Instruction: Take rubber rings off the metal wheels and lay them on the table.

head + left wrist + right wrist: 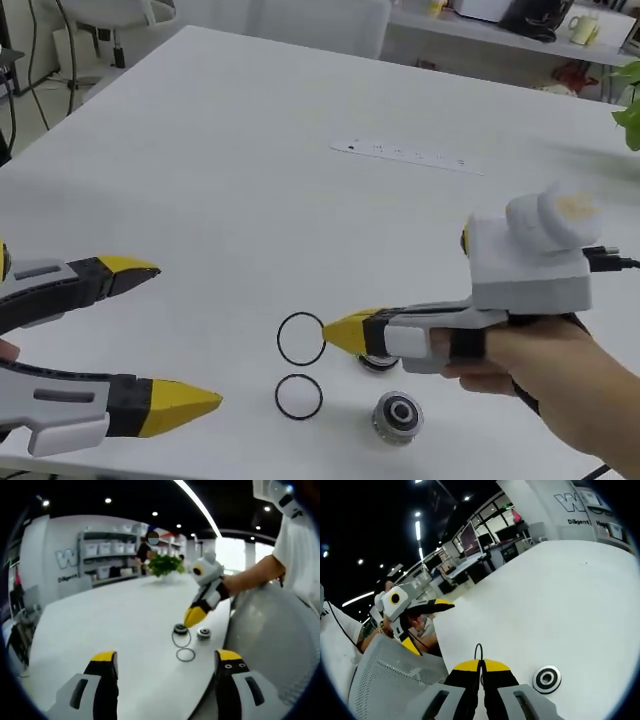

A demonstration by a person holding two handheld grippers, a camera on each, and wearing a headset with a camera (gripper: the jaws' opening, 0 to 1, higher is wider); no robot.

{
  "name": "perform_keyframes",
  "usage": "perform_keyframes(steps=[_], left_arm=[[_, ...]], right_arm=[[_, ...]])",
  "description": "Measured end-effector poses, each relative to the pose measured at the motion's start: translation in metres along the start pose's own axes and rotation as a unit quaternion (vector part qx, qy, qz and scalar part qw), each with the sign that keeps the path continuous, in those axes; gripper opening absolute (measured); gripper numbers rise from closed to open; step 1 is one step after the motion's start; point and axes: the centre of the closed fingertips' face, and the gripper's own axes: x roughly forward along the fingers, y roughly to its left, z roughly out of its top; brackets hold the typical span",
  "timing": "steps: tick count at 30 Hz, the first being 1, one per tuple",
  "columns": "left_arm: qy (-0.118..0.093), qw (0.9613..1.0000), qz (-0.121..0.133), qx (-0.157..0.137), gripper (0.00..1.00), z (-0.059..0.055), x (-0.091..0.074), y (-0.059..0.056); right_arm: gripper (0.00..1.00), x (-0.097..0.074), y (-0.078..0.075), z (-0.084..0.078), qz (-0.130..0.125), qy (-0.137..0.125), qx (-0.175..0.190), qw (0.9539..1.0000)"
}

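The big white counter (300,150) holds all the things. On the left, the left gripper (160,335) hangs wide open with nothing in it, well apart from the work so it is not in the way. On the right, a hand (545,365) tips the right gripper (338,333) down low. Its yellow tips are squeezed tight on one rubber ring (280,338), probably to lay it flat. One metal wheel (378,363) sits just under that gripper. A second metal wheel (398,414) stands nearer. I cannot tell if either wheel has a ring on it. A loose ring (276,397) lies flat just near the pinched one.
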Motion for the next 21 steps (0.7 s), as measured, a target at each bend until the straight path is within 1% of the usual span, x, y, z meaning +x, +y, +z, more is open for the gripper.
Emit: perform_keyframes(steps=[2, 4, 6, 10, 13, 16, 18, 21], left_arm=[[0.001, 1.0000, -0.002, 0.001, 0.81, 0.000, 0.001, -0.001], [0.003, 1.0000, -0.003, 0.001, 0.80, -0.001, 0.002, -0.002], [0.006, 1.0000, -0.003, 0.002, 0.80, -0.001, 0.002, -0.002], [0.004, 1.0000, 0.000, 0.001, 0.80, 0.000, 0.002, -0.002], [0.004, 1.0000, 0.004, 0.000, 0.80, 0.000, 0.002, -0.002], [0.003, 1.0000, 0.006, -0.003, 0.79, 0.001, 0.002, -0.003], [0.001, 0.9999, 0.009, -0.005, 0.79, 0.001, 0.002, -0.004], [0.000, 0.9999, 0.011, -0.007, 0.79, 0.003, 0.002, -0.006]], right_arm=[[0.00, 0.004, 0.001, -0.005, 0.002, 0.007, 0.000, 1.0000], [0.00, 0.005, -0.002, -0.010, 0.001, 0.014, -0.001, 0.9999], [0.00, 0.007, -0.005, -0.012, -0.002, 0.017, -0.001, 0.9999], [0.00, 0.011, -0.012, -0.015, -0.011, 0.017, 0.007, 0.9998], [0.00, 0.011, -0.016, -0.019, -0.021, 0.024, -0.006, 0.9995], [0.00, 0.014, -0.021, -0.026, -0.031, 0.034, -0.006, 0.9989], [0.00, 0.015, -0.022, -0.032, -0.035, 0.048, -0.019, 0.9981], [0.00, 0.017, -0.023, -0.034, -0.036, 0.050, -0.020, 0.9979]])
